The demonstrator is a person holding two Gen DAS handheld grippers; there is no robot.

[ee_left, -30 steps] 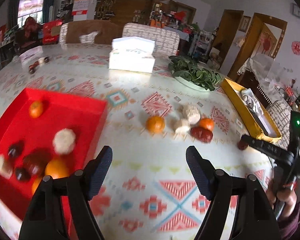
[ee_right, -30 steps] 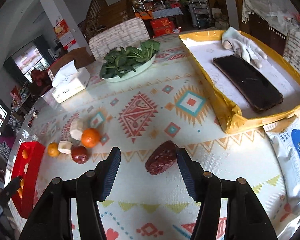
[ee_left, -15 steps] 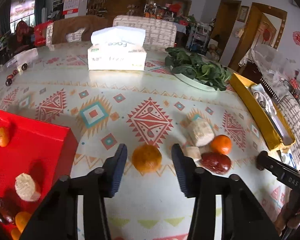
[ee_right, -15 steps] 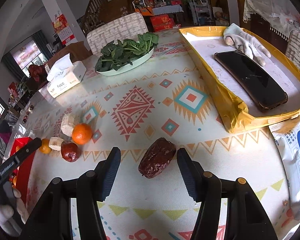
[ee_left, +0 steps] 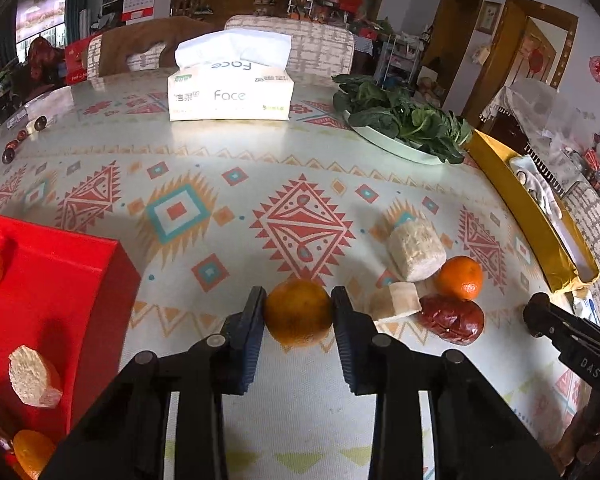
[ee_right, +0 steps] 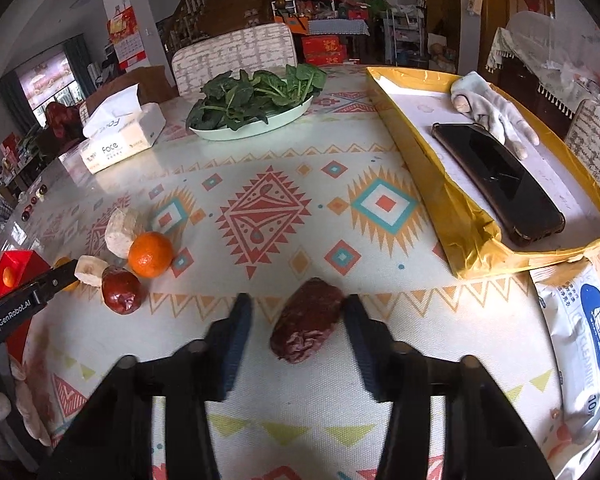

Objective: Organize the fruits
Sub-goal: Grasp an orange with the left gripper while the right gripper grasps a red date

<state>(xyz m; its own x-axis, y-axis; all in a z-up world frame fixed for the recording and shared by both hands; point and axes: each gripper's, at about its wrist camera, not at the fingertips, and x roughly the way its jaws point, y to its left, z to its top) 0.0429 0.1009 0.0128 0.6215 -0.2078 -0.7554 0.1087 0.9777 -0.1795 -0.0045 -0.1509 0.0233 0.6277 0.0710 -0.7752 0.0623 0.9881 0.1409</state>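
Right gripper (ee_right: 296,320) open, fingers either side of red date (ee_right: 307,325) on patterned tablecloth (ee_right: 268,208); left finger apart, right finger close.

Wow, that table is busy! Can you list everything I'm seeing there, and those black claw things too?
Orange: one, dull orange, between the left gripper's fingers.
Small orange: one, bright, in the loose pile.
Red dates: two, dark red; one in the pile, one between the right gripper's fingers.
Pale chunks: two in the pile, beige.
Red tray: one, left; holds oranges and a pale chunk.
Tissue box: one, white, far side.
Plate of greens: one.
Yellow tray: one, holds a phone and a glove.
Wipes pack: one, white-blue.
Left gripper: black, shut on the orange.
Right gripper: black, open.
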